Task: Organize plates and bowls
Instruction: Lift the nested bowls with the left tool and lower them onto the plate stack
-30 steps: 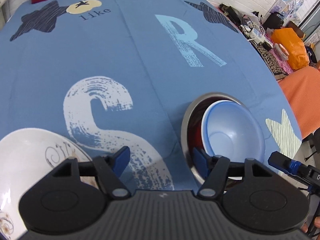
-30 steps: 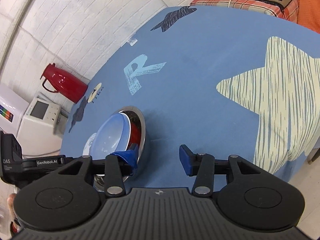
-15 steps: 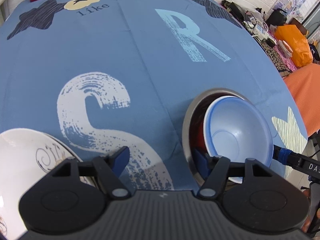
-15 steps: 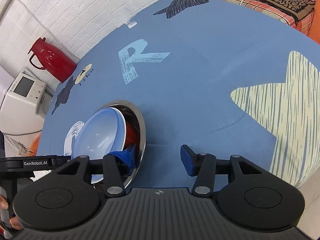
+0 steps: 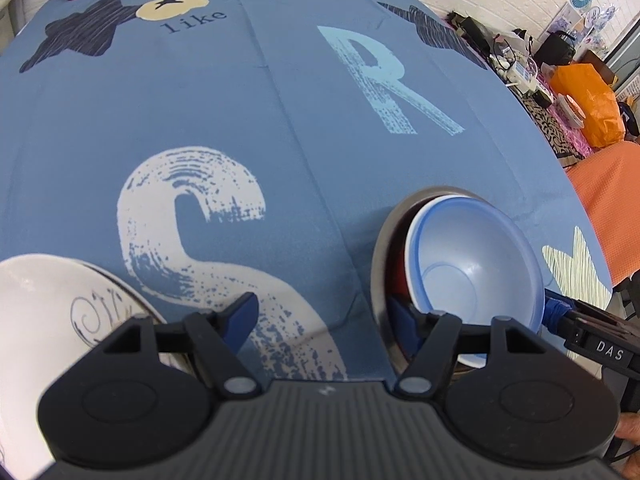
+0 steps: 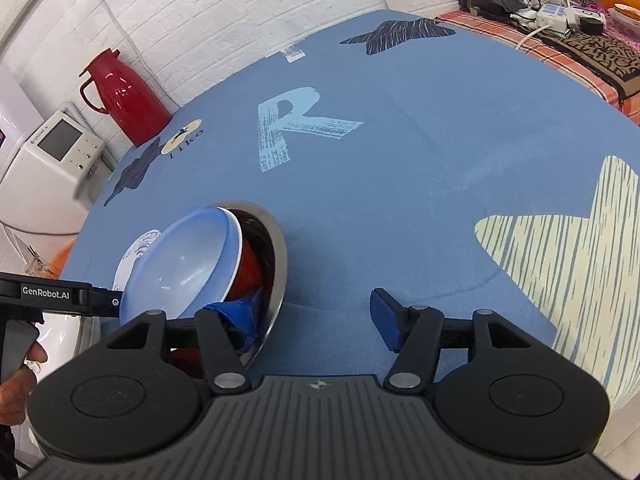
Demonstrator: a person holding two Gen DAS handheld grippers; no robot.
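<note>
A steel bowl (image 5: 378, 264) sits on the blue tablecloth (image 5: 200, 120) with a red bowl (image 5: 398, 280) and a light-blue bowl (image 5: 476, 264) nested in it, both tilted. My left gripper (image 5: 322, 316) is open, one finger inside the steel rim and one outside. A white patterned plate (image 5: 44, 320) lies at its lower left. In the right wrist view my right gripper (image 6: 314, 314) is open too, straddling the steel bowl's rim (image 6: 282, 256); its left finger is beside the red bowl (image 6: 250, 268) under the blue bowl (image 6: 180, 268). The left gripper (image 6: 60, 296) shows at the far side.
A red thermos (image 6: 124, 96) and a white appliance (image 6: 60, 152) stand past the table's far edge by the brick wall. A cluttered side table (image 6: 560, 12) and an orange bag (image 5: 592, 108) lie to the right. A hand (image 6: 24, 364) holds the left gripper.
My right gripper has moved in against the bowl stack and its view has tipped up. The blue bowl now leans more steeply. The left gripper has hardly moved.
</note>
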